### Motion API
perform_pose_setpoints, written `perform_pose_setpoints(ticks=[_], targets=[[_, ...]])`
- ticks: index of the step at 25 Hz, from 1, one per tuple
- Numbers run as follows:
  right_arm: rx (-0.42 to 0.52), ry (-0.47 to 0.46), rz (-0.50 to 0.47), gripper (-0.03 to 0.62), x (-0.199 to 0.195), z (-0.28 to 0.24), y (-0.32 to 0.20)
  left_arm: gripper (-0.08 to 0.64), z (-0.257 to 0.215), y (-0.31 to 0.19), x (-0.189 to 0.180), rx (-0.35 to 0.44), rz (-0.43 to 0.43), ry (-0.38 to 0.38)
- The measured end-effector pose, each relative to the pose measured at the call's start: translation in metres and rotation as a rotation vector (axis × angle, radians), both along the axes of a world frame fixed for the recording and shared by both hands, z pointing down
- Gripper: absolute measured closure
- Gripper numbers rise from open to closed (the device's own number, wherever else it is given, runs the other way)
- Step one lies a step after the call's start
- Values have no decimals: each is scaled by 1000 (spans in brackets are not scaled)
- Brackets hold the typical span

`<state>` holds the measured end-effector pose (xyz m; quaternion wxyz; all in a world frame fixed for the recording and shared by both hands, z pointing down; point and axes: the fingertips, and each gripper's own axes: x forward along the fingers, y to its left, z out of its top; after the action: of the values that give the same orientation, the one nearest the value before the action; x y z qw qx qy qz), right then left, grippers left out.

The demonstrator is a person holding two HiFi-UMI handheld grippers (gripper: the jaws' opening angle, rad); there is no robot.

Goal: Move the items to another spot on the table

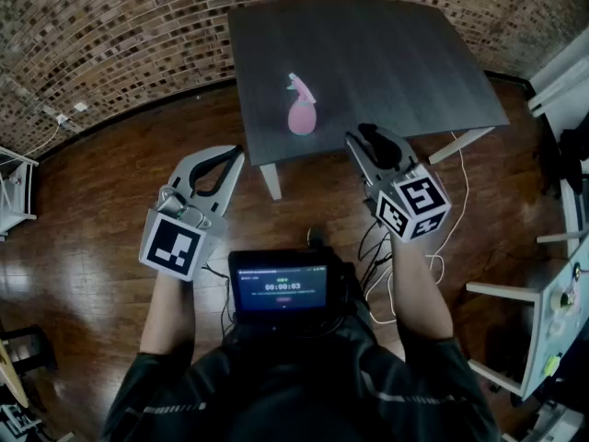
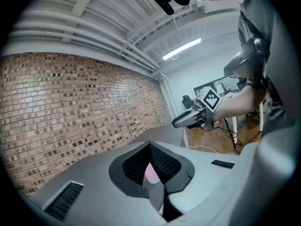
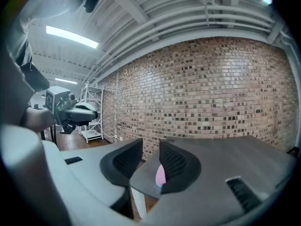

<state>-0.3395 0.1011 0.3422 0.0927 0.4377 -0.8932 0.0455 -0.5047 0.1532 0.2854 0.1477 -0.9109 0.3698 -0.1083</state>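
Observation:
A pink spray bottle [image 1: 302, 113] stands upright near the front edge of the dark grey table [image 1: 386, 53]. Both grippers hang over the wooden floor in front of the table, apart from the bottle. My left gripper [image 1: 237, 153] is shut, its tips meeting, with nothing held. In the left gripper view the bottle [image 2: 151, 173] shows far off, through the hollow behind the left gripper's [image 2: 150, 146] closed tips. My right gripper [image 1: 359, 134] is open by a narrow gap and empty. In the right gripper view the bottle [image 3: 161, 174] peeks out behind one jaw of the right gripper [image 3: 150, 147].
A brick wall [image 1: 120, 26] runs behind the table. White shelving [image 1: 14, 191] stands at the left and white furniture [image 1: 552, 293] at the right. Cables [image 1: 442, 247] lie on the floor by the white table leg [image 1: 271, 180]. A small screen [image 1: 281, 288] sits at the person's chest.

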Motion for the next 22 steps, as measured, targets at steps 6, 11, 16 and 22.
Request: perform_pose_setpoints(ticks=[6, 11, 16, 22], targets=[[-38, 0, -18, 334, -11, 34, -47, 562, 14, -29, 1, -12, -41, -9], [-86, 11, -28, 265, -21, 78, -99, 563, 35, -70, -9, -27, -83, -12], [-104, 43, -79, 264, -38, 129, -147, 563, 69, -108, -14, -49, -117, -41], [-117, 41, -119, 264, -52, 167, -182, 563, 106, -143, -13, -83, -142, -44]])
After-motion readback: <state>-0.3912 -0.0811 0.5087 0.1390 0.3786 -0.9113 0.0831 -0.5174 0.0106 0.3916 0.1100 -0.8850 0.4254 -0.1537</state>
